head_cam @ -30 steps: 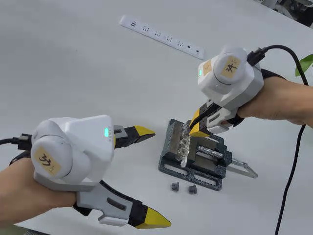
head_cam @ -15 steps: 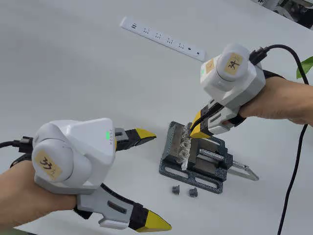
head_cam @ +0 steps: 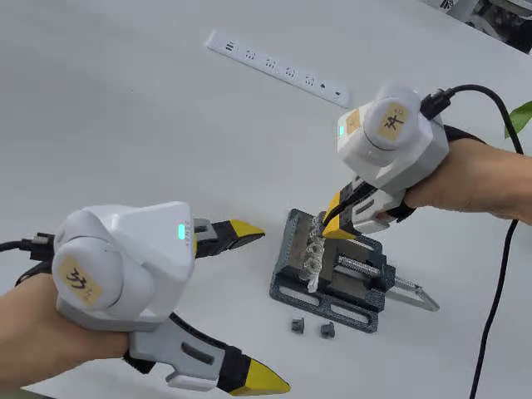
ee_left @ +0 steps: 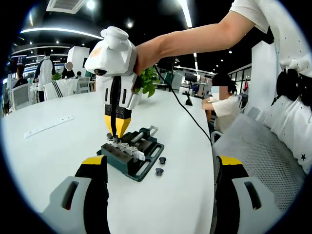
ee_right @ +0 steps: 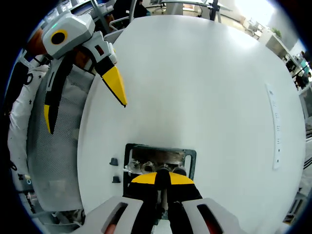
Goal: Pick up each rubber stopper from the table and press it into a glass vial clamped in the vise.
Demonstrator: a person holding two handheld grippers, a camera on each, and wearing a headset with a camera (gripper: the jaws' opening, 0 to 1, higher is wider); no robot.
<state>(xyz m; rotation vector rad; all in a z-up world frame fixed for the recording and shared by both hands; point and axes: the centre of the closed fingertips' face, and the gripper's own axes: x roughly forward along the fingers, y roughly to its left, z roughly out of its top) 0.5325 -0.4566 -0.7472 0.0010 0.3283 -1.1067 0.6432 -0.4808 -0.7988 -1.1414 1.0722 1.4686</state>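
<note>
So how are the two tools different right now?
The left tool has its jaws spread wide; the right tool has them together. The left tool is off to the side of the vise; the right tool points down at the vials in it. Both have white bodies and yellow tips.

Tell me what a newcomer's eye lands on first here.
The right gripper, jaws together, points down at the glass vials clamped in the dark vise mid-table. The left gripper hangs wide open at near left, and two rubber stoppers lie on the table beside the vise.
</note>
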